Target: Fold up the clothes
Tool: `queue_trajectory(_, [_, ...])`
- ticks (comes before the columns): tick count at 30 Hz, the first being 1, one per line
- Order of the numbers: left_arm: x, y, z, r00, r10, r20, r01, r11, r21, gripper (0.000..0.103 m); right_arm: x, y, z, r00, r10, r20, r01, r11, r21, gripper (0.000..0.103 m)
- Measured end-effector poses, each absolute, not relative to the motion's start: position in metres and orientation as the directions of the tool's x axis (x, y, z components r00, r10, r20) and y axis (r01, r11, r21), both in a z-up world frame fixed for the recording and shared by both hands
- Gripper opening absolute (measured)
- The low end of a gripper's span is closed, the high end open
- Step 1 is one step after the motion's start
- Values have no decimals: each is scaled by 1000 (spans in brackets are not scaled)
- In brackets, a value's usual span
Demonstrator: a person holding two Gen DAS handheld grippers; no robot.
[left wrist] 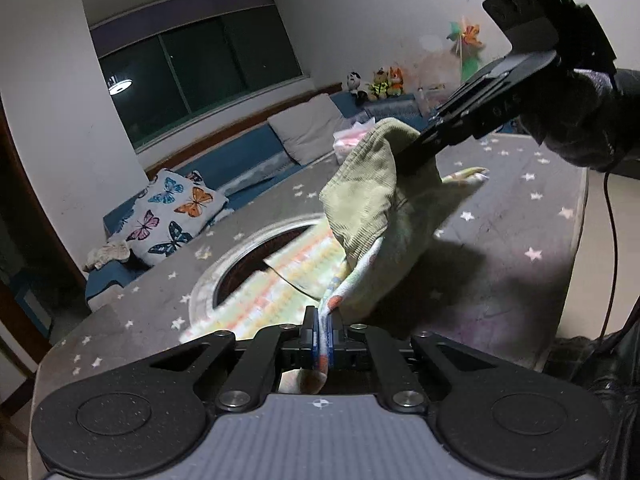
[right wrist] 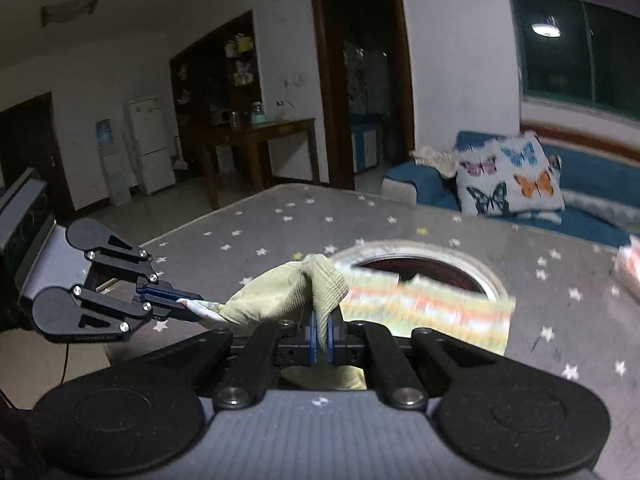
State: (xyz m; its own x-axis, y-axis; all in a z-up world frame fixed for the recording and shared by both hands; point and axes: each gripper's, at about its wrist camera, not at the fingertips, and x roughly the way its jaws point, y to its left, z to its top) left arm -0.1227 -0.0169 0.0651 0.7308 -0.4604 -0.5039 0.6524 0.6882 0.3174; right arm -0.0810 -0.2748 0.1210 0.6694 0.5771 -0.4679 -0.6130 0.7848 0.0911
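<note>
- Two grippers hold one small garment [left wrist: 372, 200] between them, lifted clear of the grey star-patterned table cover [left wrist: 520, 240]; gripping it at two separate points is what keeps the cloth spread rather than bunched.
- Left gripper [left wrist: 325, 326]: its blue-padded fingers are pressed together on a thin printed edge of the garment, which runs down between the pads and out below them. That edge is light fabric, so a tight pinch is probably needed to stop it slipping.
- Right gripper [right wrist: 320, 330]: its fingers are closed on the pale green ribbed part of the garment, most likely a waistband or cuff. The left wrist view shows this gripper [left wrist: 412, 156] higher up, with the ribbed cloth draped over and around its tip.
- From the right wrist view, the left gripper [right wrist: 188, 306] comes in from the side with the printed corner caught at its fingertips, and the cloth sags between the two holds.
- A striped pastel cloth [right wrist: 424, 308] lies flat on the table partly over a round dark inset [right wrist: 432, 270]. It is blurred, and I cannot tell whether it is part of the held garment or a separate, already flattened piece.
- Judging by the raised, slack hang, the garment is being carried or shaken out for laying down or doubling over; which of these cannot be settled.
- A butterfly cushion [left wrist: 172, 216] sits on the blue bench well beside the table, out of the way.
</note>
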Motion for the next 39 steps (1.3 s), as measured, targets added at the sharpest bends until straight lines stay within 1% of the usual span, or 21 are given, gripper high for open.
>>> queue_trajectory(4, [-94,-15,70,747,-434,-504,623,723,299,5,-58,-264,126,677,565,-471,-615,786,59,4])
queue_trajectory(10, [-17,-11,66,760,-386,-523,578,770,272,5,17,-247,123,679,524,-515,-581,811,59,4])
queue_trajectory(15, [58,-12,49,739,-332,-586,549,801,239,5,80,-232,104,672,477,-566,-542,838,64,4])
queue_trajectory(20, [116,-8,26,712,-283,-642,503,844,186,5,140,-219,83,658,433,-616,-497,864,78,5])
queue_trajectory(21, [124,-8,20,710,-271,-650,493,850,184,6,149,-219,77,651,429,-626,-483,871,94,7])
queue_trajectory(22, [130,-7,15,707,-260,-658,484,856,182,7,155,-222,72,655,419,-629,-466,879,100,16])
queue_trajectory(24, [134,-6,6,702,-246,-669,474,862,181,8,162,-228,64,663,401,-632,-438,893,108,18])
queue_trajectory(26, [137,-5,0,700,-238,-673,462,870,173,13,159,-240,60,667,385,-637,-413,904,114,23])
queue_trajectory(27, [137,-4,-2,702,-234,-672,454,875,170,16,155,-248,59,668,372,-644,-399,910,111,28])
queue_trajectory(28, [136,-4,-2,710,-225,-667,441,880,173,23,152,-256,57,669,359,-651,-386,916,108,33])
queue_trajectory(29, [134,-3,-3,720,-212,-661,426,886,181,32,147,-264,55,671,344,-657,-372,923,103,35])
queue_trajectory(30, [133,-2,-3,730,-198,-654,411,892,188,35,145,-270,52,669,338,-662,-361,926,108,37])
queue_trajectory(32, [130,0,-2,746,-168,-644,379,903,203,51,140,-280,45,663,332,-671,-340,932,125,37])
queue_trajectory(35, [124,6,0,763,-126,-634,333,917,219,52,133,-296,34,654,323,-684,-307,940,149,37])
queue_trajectory(39, [113,11,6,773,-121,-622,307,931,200,52,125,-316,21,641,312,-702,-263,948,181,37])
